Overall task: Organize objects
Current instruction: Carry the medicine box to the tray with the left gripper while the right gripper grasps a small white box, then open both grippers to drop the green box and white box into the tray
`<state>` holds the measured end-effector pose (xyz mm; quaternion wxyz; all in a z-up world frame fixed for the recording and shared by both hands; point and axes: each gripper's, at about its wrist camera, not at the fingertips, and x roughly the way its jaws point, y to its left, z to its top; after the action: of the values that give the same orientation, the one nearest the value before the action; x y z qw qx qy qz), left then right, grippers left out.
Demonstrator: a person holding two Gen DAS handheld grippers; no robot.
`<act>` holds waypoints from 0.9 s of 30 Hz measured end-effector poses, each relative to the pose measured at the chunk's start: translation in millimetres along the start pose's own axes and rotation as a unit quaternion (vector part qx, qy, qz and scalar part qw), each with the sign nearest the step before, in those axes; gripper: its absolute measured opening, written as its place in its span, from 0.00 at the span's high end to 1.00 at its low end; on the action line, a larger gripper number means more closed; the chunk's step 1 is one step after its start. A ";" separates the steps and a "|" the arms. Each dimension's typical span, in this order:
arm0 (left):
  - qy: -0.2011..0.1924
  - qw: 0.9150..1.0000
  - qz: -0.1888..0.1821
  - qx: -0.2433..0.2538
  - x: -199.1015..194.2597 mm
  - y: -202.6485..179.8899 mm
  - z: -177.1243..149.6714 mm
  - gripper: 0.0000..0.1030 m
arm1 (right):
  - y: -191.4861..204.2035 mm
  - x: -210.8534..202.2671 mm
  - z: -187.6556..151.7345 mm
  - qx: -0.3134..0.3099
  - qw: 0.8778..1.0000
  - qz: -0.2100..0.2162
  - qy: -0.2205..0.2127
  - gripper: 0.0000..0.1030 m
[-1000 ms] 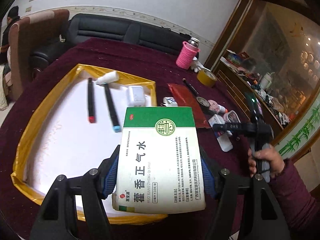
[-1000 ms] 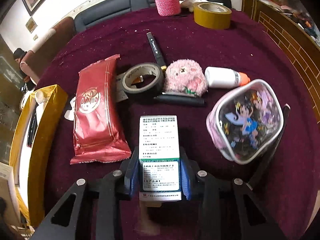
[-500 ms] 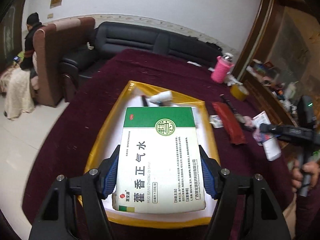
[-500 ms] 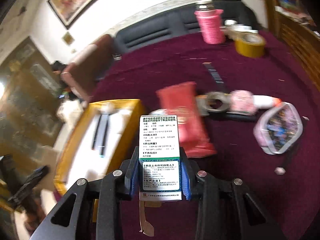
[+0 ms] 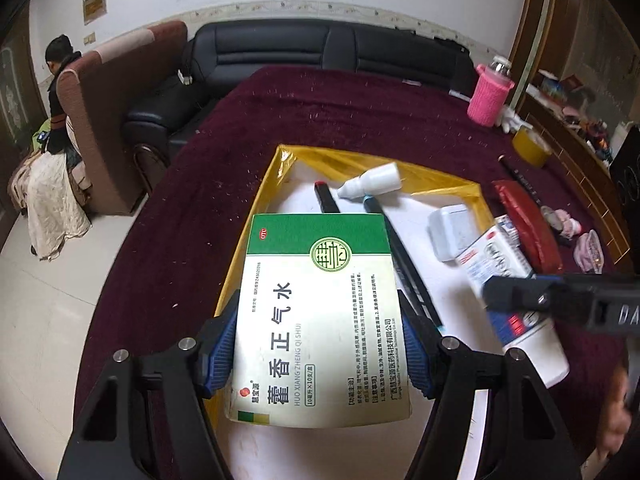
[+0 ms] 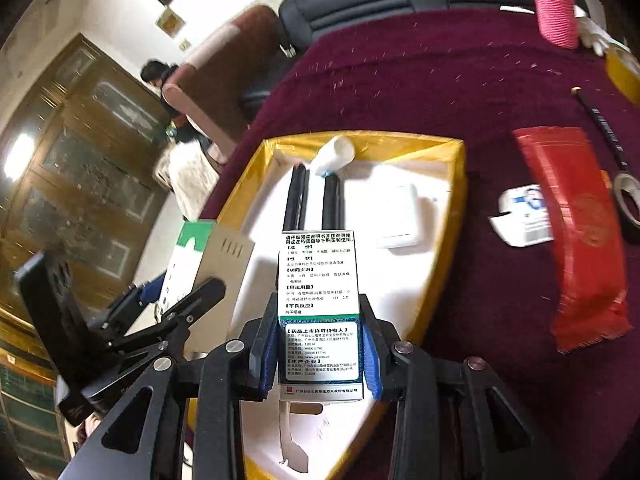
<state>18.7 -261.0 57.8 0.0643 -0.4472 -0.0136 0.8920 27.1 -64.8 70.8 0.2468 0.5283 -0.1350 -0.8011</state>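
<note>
- Left gripper clamps a green-and-white box over a yellow-rimmed tray
- Tray holds two pens, a dropper bottle and a white charger
- Right gripper comes in from the right with a small box
- Red packet, tape roll and pink cup sit on the maroon cloth

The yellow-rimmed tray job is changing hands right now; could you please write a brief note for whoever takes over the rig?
Left tool: shut on the green-and-white medicine box, held over the yellow-rimmed tray.
Right tool: shut on the small white medicine box, also over the tray.
Already in the tray: two black markers, a white dropper bottle, a white charger.
Left: set both boxes down, then fetch the red packet, black pen and tape roll from the maroon cloth.
</note>
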 end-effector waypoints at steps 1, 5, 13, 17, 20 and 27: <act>0.006 1.000 0.001 -0.001 6.7 2.1 1.0 0.33 | 2.4 7.3 1.2 -0.001 1.000 -0.005 0.005 0.63; 0.027 1.000 0.000 -0.009 28.8 9.1 4.5 0.33 | 2.3 34.6 12.0 -0.008 0.999 -0.038 0.022 0.63; 0.028 0.999 -0.021 -0.017 34.9 10.1 8.5 0.32 | -3.6 56.2 33.6 -0.033 0.991 -0.129 0.006 0.63; 0.026 0.999 -0.039 -0.029 33.0 13.3 7.9 0.31 | -2.6 66.7 37.3 -0.042 0.988 -0.152 0.004 0.63; 0.020 0.998 -0.045 -0.032 29.5 14.3 7.8 0.30 | -1.4 65.5 35.8 -0.049 0.986 -0.162 0.000 0.63; -0.006 0.995 -0.067 -0.068 -3.1 22.9 8.5 0.21 | 1.7 47.5 35.3 -0.021 0.994 -0.103 -0.028 0.33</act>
<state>11.3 -283.8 63.5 0.0939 -0.4432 -0.1043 0.8854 -19.8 -93.3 48.9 0.1705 0.5115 -0.0697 -0.8393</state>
